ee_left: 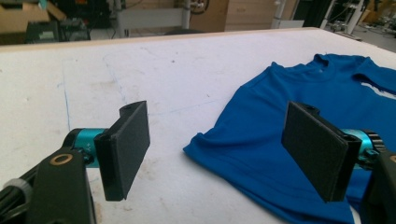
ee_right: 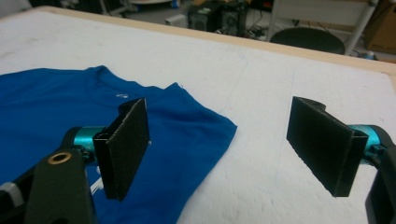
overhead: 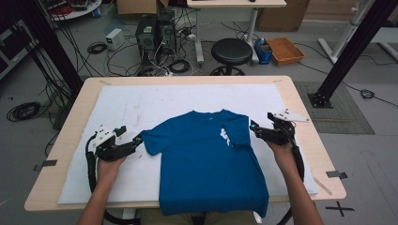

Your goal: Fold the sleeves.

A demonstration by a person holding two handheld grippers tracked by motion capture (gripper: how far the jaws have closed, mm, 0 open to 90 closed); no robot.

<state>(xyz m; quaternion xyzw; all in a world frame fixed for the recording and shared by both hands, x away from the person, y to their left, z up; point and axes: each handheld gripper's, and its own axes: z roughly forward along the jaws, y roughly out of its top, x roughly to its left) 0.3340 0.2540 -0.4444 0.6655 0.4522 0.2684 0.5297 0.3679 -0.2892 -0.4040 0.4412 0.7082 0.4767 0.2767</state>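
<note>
Lying face up on the white sheet [overhead: 117, 108] that covers the desk [overhead: 300, 117], the blue T-shirt [overhead: 206, 159] has its collar toward the far edge and its hem hanging a little over the near edge. Both sleeves are spread outward, one toward the left edge and one toward the right.

The left gripper [overhead: 137, 140] sits near the left edge with its jaws wide apart, their tips just beside the end of the left sleeve. In the left gripper view the sleeve [ee_left: 219, 144] lies between and slightly ahead of the two black pads, which do not press on it. The right gripper [overhead: 255, 128] hangs near the right sleeve, jaws likewise wide apart and holding nothing; in the right gripper view the sleeve [ee_right: 205, 126] lies below and between the pads, with bare sheet under the right one.

This looks like the smoothing or early folding stage: the shirt is laid out flat, and neither sleeve is taken up. The next move probably calls for each gripper to drop low, slide one pad under the sleeve edge and pinch the cloth. Thin fabric lies flush on the sheet, so the lower pad must catch only the sleeve and not the sheet beneath it. A shallow bite could slip once the sleeve is lifted and carried across the chest.
</note>
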